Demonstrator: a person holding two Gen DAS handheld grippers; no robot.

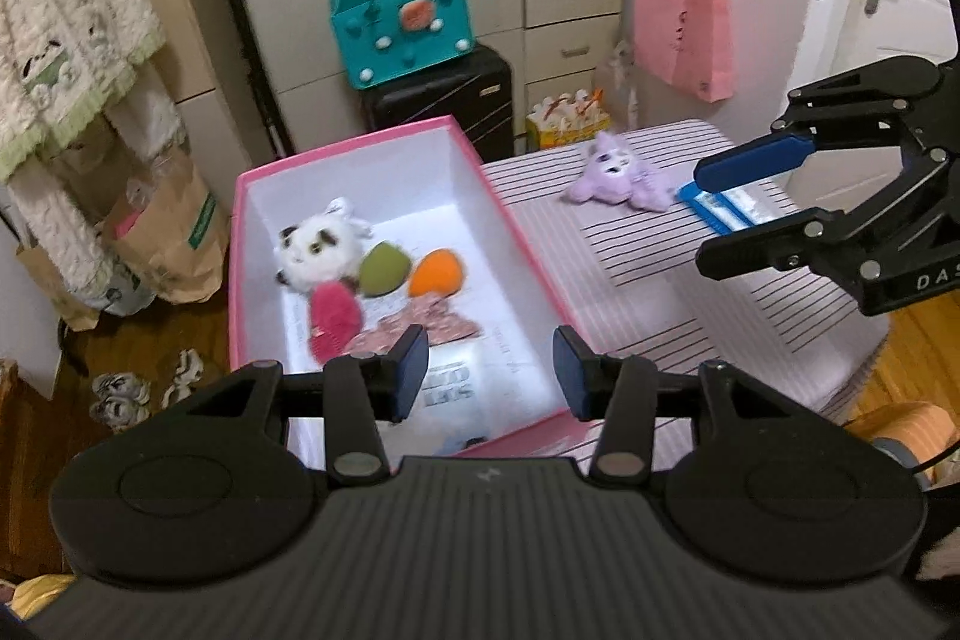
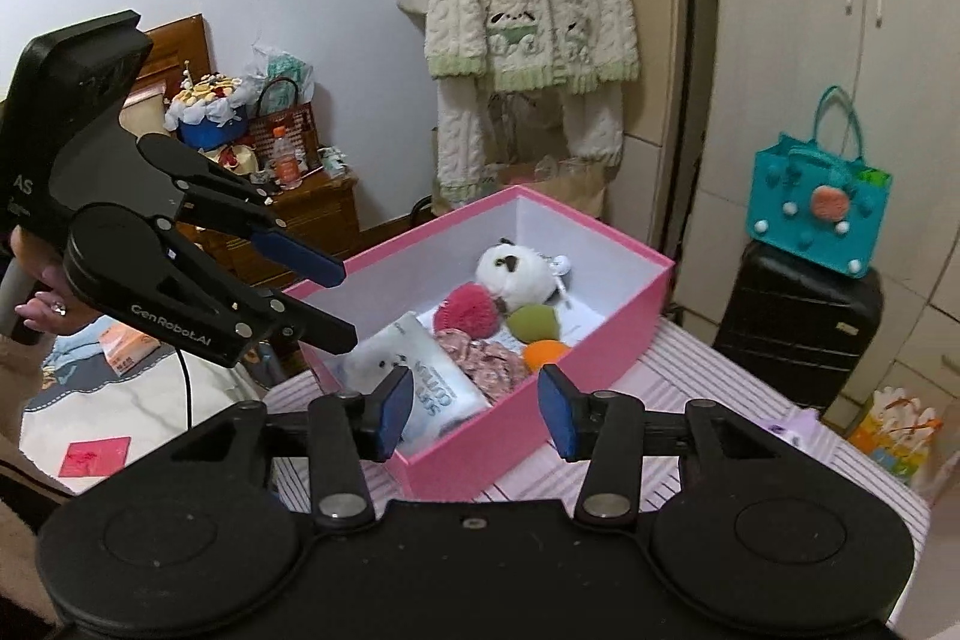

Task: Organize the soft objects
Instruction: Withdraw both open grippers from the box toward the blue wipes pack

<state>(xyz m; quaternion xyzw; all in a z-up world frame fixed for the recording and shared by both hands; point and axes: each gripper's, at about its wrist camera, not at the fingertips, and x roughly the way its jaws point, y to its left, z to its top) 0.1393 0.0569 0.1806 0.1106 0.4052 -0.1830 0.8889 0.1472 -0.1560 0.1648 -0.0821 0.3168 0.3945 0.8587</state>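
Both claws are up over the pink box (image 1: 384, 142) w/ nothing in them. Left claw (image 1: 491, 370): jaws apart, empty, hanging above the box's near end. Right claw (image 2: 476, 403): jaws apart too, nothing between the pads, just above the box's near wall.

Box sits on the striped bench (image 1: 648, 280). Inside: white panda plush (image 1: 315, 247) at the far end, then a green sponge (image 1: 384, 268), orange sponge (image 1: 437, 273), fuzzy red ball (image 1: 335, 319) and pink patterned cloth (image 1: 420, 325). A white tissue pack (image 2: 432, 388) lies at the near end.

Purple plush (image 1: 618, 172) is outside the box on the bench, w/ a blue packet (image 1: 729, 205) just beside it.
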